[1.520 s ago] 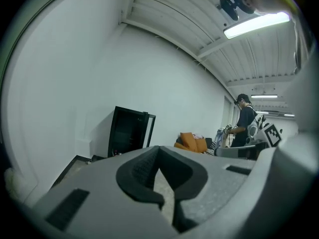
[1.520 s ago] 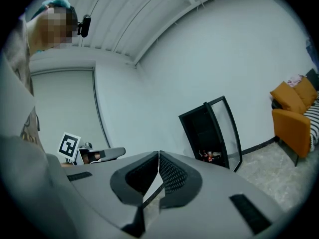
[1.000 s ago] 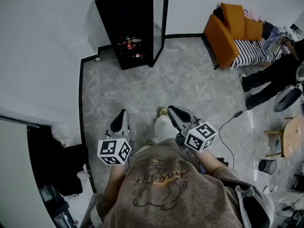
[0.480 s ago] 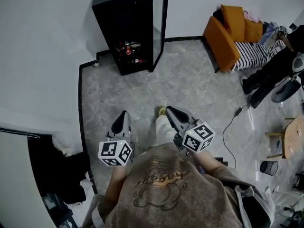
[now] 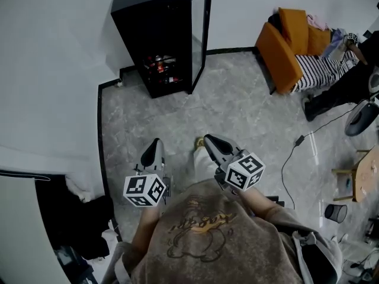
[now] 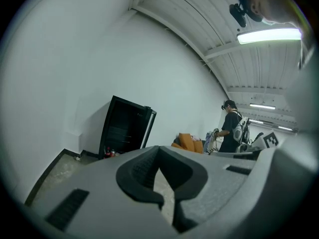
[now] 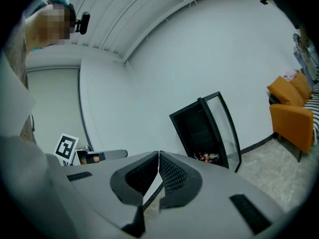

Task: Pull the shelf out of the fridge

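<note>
A tall black fridge [image 5: 155,37] stands against the white wall, its glass door [image 5: 200,31] swung open to the right. Inside it is dark; shelves [image 6: 117,131] show faintly, and red cans [image 5: 160,64] sit at the bottom. My left gripper [image 5: 155,143] and right gripper [image 5: 207,139] are both shut and empty, held level over the floor well short of the fridge and pointing toward it. The fridge [image 6: 124,127] shows in the left gripper view, and the fridge [image 7: 202,131] with its open door [image 7: 228,128] in the right gripper view.
Grey tiled floor [image 5: 237,114] lies between me and the fridge. An orange sofa [image 5: 290,40] stands at the right, and a cable [image 5: 296,152] trails across the floor. Another person [image 6: 232,131] stands by the sofa. A dark heap [image 5: 83,218] lies at the left wall.
The fridge has slid lower and grown in the head view as I walked toward it. Both grippers moved forward with me and stayed shut.
</note>
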### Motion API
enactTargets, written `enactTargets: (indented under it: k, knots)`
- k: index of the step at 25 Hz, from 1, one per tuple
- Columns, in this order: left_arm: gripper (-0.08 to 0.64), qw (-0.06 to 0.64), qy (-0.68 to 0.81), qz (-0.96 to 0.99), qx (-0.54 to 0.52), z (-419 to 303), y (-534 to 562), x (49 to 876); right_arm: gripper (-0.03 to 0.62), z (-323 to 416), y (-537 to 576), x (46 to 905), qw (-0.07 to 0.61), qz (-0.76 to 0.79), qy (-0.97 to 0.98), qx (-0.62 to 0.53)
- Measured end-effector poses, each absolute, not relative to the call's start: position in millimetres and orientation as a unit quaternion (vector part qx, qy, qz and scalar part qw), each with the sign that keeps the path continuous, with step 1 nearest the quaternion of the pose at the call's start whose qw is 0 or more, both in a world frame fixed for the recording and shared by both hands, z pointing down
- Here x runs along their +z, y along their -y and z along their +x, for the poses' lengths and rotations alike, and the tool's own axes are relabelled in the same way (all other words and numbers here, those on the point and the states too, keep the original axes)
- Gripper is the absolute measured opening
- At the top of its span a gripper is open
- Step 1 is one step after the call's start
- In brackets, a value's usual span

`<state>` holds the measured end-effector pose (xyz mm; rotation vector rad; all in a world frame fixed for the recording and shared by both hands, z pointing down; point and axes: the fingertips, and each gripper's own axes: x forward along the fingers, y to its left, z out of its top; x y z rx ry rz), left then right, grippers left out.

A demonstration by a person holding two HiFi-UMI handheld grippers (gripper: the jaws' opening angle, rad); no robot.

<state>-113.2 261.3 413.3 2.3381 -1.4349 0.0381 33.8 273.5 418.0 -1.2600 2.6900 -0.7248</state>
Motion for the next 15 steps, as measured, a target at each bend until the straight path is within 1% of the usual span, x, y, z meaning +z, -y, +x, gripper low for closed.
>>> enactTargets:
  k: [15]
  knots:
    - [0.006, 0.213, 0.527, 0.822, 0.020, -115.8, -162.3, 415.0, 0.021, 32.7, -173.8, 423.8, 0.029, -0.390, -0.882, -0.265]
